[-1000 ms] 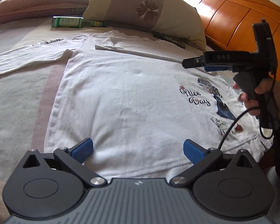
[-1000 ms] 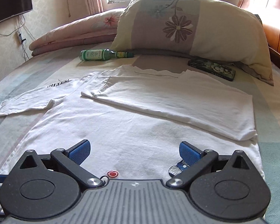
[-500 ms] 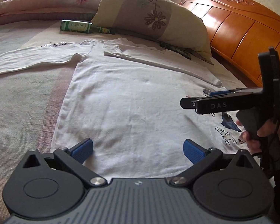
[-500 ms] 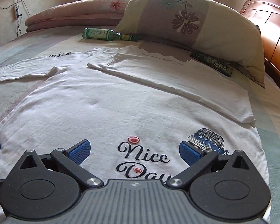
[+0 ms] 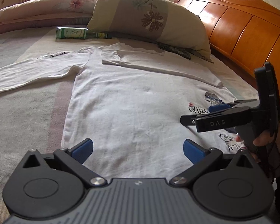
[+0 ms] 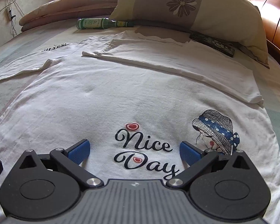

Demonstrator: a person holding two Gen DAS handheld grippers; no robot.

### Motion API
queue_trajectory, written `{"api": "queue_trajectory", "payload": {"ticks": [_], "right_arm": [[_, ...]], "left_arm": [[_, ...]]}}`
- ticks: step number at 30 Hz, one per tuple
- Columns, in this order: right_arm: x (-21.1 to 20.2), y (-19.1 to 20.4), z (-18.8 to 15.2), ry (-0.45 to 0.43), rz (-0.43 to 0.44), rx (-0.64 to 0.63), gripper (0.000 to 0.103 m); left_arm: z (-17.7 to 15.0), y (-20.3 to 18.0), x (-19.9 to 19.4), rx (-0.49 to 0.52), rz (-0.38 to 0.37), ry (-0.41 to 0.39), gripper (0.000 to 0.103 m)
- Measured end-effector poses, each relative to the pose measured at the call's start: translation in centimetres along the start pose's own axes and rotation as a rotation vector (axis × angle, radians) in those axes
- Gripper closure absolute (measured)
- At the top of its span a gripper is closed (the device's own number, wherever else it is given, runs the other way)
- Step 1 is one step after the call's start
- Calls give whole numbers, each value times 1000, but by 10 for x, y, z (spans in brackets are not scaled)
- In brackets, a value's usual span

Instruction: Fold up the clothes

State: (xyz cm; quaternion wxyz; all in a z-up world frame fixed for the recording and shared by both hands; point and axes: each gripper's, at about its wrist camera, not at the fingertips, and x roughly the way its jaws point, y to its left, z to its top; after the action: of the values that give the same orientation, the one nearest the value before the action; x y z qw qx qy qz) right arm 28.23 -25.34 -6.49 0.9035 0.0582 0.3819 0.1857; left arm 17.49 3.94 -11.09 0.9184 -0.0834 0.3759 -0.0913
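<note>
Shirt (image 6: 106, 97), white, long-sleeved, is spread flat on the bed (image 5: 24, 115), hem toward the cameras, collar toward the pillow (image 6: 188, 5). One sleeve (image 6: 186, 71) is already laid across the upper body as a long flat band with a crisp near edge; the other sleeve (image 5: 33, 71), lettered near the shoulder, is left stretched out sideways onto the bedspread. By this lie, folding is judged barely begun: one sleeve in, the second sleeve and all body folds outstanding.

Left gripper (image 5: 138, 148) is held low above the hem, blue pads spread wide, nothing between them. Right gripper (image 6: 134, 150) is held above the "Nice Day" print (image 6: 145, 149), pads likewise wide apart and empty. In the left wrist view the right gripper is seen side-on, carried in a hand (image 5: 261, 140).

Cloth is thin cotton knit, matt, soft, faintly rumpled, with one small pucker mid-body. Print is glossy black script with red hearts, beside a drawn figure in a dotted blue hat. Bedspread is woven in pale stripes. A green glass bottle (image 6: 100, 23) lies on its side just beyond the collar; a dark flat patterned object (image 6: 212, 43), a phone or a case, is tucked under the pillow edge. Headboard (image 5: 242, 24) is varnished orange wood, panelled.
</note>
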Motion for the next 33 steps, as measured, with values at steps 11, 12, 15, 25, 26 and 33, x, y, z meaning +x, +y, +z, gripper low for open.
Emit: {"api": "queue_trajectory", "payload": {"ticks": [11,12,15,25,26,33], "right_arm": [[-2,1,-2,-4,6,1,0],[-2,1,-2,-4,7,1,0],[-2,1,-3,-5,9,1,0],[-4,2,-4,-9,15,1,0],[-4,2,-4,-9,15,1,0],[-5,2,-6,-11,19,2,0]], "left_arm": [[-3,6,-26,-21,23,-18,1],[2,7,-27,-24,26,-34,1],[17,13,-31,-35,43,-88,1],[59,63,-32,-102,178,-241,1],[60,72,-30,-126,188,-246,1],[58,138,-8,-288,268,-255,1]]}}
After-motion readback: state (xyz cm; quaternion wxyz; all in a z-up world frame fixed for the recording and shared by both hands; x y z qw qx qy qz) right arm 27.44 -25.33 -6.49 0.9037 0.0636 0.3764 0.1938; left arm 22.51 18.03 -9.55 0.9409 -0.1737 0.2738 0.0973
